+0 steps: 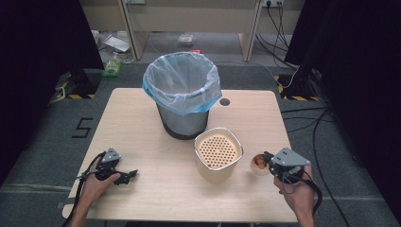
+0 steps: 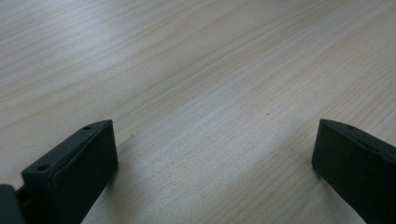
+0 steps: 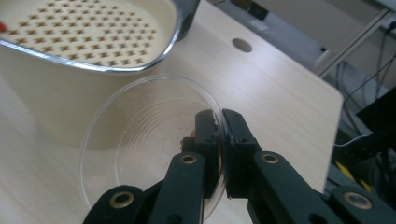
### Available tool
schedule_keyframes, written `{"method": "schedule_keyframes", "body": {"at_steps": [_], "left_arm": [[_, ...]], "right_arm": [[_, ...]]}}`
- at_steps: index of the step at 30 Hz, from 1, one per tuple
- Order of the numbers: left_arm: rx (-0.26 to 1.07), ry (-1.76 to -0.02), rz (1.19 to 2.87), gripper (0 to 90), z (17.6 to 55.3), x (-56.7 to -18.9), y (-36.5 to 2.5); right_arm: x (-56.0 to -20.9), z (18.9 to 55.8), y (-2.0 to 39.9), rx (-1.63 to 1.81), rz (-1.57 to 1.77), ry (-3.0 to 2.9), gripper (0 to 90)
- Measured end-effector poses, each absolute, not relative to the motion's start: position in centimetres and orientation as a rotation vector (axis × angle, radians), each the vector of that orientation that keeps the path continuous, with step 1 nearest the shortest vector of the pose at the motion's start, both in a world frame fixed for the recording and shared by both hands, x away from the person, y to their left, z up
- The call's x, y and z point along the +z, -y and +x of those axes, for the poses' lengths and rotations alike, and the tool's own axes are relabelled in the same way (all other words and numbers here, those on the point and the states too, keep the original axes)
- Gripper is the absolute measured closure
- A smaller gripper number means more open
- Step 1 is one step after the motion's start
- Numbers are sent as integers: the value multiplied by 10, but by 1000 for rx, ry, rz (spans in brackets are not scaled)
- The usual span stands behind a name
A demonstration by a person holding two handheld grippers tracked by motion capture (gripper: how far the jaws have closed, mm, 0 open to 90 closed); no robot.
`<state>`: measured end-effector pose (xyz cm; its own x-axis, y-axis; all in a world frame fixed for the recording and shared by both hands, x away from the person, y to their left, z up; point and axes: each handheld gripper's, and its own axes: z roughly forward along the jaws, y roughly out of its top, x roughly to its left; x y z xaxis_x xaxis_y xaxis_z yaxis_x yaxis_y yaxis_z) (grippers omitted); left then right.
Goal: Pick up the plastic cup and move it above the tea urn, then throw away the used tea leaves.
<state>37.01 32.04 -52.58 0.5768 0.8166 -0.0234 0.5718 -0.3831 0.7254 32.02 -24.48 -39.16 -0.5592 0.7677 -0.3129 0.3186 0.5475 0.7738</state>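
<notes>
Hands are entering from the near edge of one wooden table (image 1: pixel 142 123) standing on grey floor. One lined bin (image 1: pixel 182 90) and one perforated container (image 1: pixel 218 152) are sitting mid-table. Right gripper (image 3: pixel 220 122) is pinching one clear cup (image 3: pixel 140 135) by its rim beside the container; left gripper (image 1: pixel 127 176) is resting with jaws apart.

A clear cup (image 3: pixel 140 140), a cream strainer bin (image 1: pixel 218 153) dotted with holes, and a pale-blue-lined grey bin (image 1: pixel 182 90).
</notes>
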Motion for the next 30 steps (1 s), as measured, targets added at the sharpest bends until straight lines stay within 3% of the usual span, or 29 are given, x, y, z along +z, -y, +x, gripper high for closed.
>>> {"method": "schedule_keyframes", "body": {"at_steps": [18,30], "left_arm": [[445,-1102,2102,0,370,-526,-320],[445,-1101,2102,0,370,-526,-320]], "right_arm": [[-368,344,243,898,828,-2013,860],[-350,361,213,828,672,-1921,859]]}}
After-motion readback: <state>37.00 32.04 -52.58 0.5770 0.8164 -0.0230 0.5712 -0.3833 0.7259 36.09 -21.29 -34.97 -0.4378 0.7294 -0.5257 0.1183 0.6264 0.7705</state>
